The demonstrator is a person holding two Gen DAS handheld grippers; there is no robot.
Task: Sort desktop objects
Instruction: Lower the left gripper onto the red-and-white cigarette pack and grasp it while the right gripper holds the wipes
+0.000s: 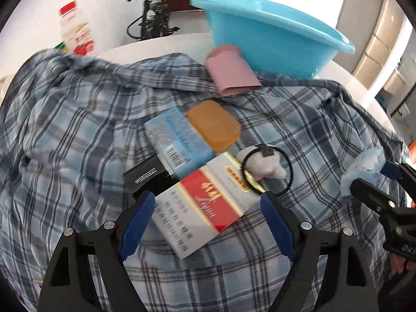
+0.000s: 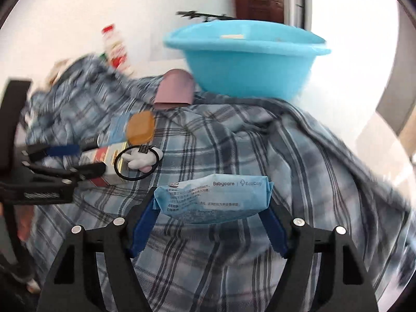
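A plaid shirt [image 1: 78, 130] covers the white table [image 1: 351, 83], with small objects piled on it. My left gripper [image 1: 206, 200] is shut on a red and white box [image 1: 202, 215], its blue pads against the box's two sides. A black hair tie with a white plush [image 1: 265, 166] rests on the box's far corner. Behind it lie a light blue box [image 1: 176, 140], an orange soap bar [image 1: 213, 124] and a black item [image 1: 145, 176]. My right gripper [image 2: 212, 195] is shut on a blue wet wipes pack [image 2: 208, 202], held above the shirt.
A blue plastic basin [image 2: 247, 59] stands at the back of the table, with a pink pouch [image 1: 231, 70] leaning in front of it. A drink bottle [image 1: 76, 28] stands at the back left. Beyond the table are a bicycle [image 1: 150, 18] and a door.
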